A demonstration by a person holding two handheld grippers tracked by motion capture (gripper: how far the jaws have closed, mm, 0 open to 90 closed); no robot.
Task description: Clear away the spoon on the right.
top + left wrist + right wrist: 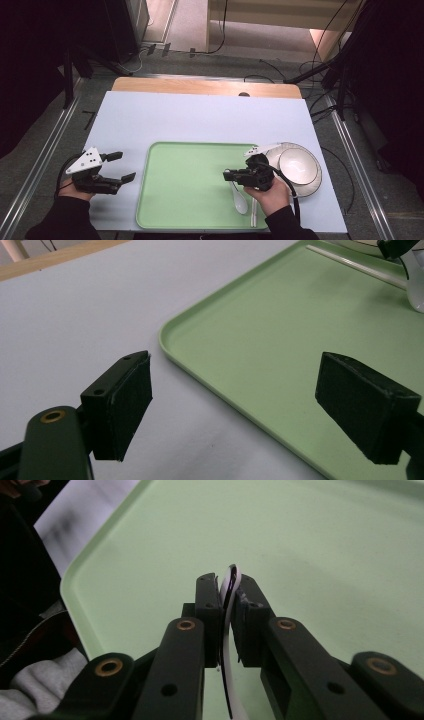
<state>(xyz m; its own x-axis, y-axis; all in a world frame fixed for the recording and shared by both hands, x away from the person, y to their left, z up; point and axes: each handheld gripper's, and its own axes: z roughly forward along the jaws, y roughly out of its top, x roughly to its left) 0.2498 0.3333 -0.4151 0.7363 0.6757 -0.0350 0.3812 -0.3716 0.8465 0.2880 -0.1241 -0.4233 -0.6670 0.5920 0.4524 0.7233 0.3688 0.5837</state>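
Your right gripper (229, 597) has its fingers clamped on the thin handle of a glossy white spoon (238, 196) (its oval scoop lies nearer you, long axis near-to-far), low over the right part of the smooth green tray (170, 200). Your left gripper (120, 166) rests with fingers apart on the pale worktop (200, 117), left of the tray. A white bowl (298, 166) sits right of the tray.

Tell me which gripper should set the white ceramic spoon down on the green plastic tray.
Right. The right gripper already pinches the white ceramic spoon's handle just above the green plastic tray. The left gripper sits open beside the tray's left edge, holding nothing.
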